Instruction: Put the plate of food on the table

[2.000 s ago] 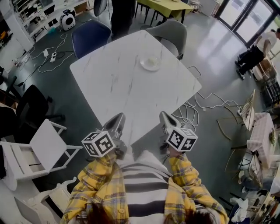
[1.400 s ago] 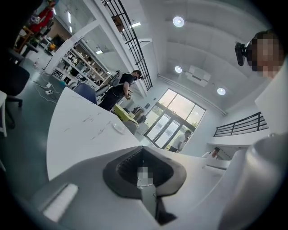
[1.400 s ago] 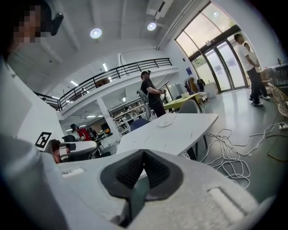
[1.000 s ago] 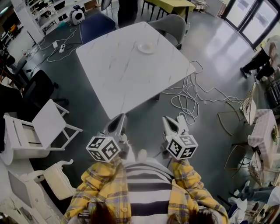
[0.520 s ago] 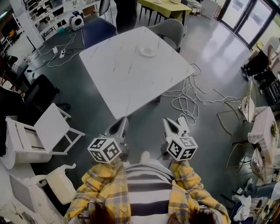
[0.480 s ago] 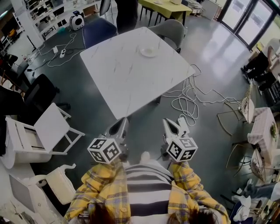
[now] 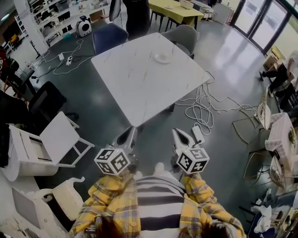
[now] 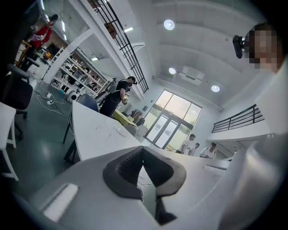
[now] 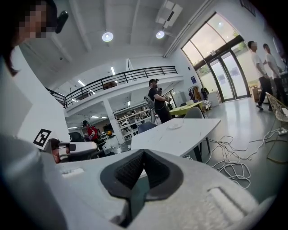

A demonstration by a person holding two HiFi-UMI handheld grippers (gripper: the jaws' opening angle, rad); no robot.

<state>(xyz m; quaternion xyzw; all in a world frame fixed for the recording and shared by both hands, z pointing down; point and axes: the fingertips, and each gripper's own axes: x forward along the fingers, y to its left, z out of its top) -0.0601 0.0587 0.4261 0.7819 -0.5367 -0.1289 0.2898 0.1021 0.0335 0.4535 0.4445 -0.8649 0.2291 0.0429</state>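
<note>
A white plate (image 7: 163,57) lies near the far corner of the white marble table (image 7: 135,88). Whether any food is on it I cannot tell. My left gripper (image 7: 132,130) and right gripper (image 7: 176,133) are held close to my body over the dark floor, short of the table's near corner. Both are shut with nothing between the jaws. In the left gripper view the jaws of the left gripper (image 8: 142,148) meet, with the table (image 8: 96,134) and plate (image 8: 120,131) beyond. The right gripper (image 9: 144,152) shows the same, facing the table (image 9: 189,132) and plate (image 9: 174,126).
A white folding chair (image 7: 58,139) stands at the left. A blue chair (image 7: 109,35) and a grey chair (image 7: 184,33) are behind the table, beside a standing person (image 7: 136,14). Loose cables (image 7: 205,104) and a power strip (image 7: 198,134) lie on the floor at the right.
Both grippers have drawn back from the table's near corner, which now lies farther off in the head view. The plate stays where it was on the table.
</note>
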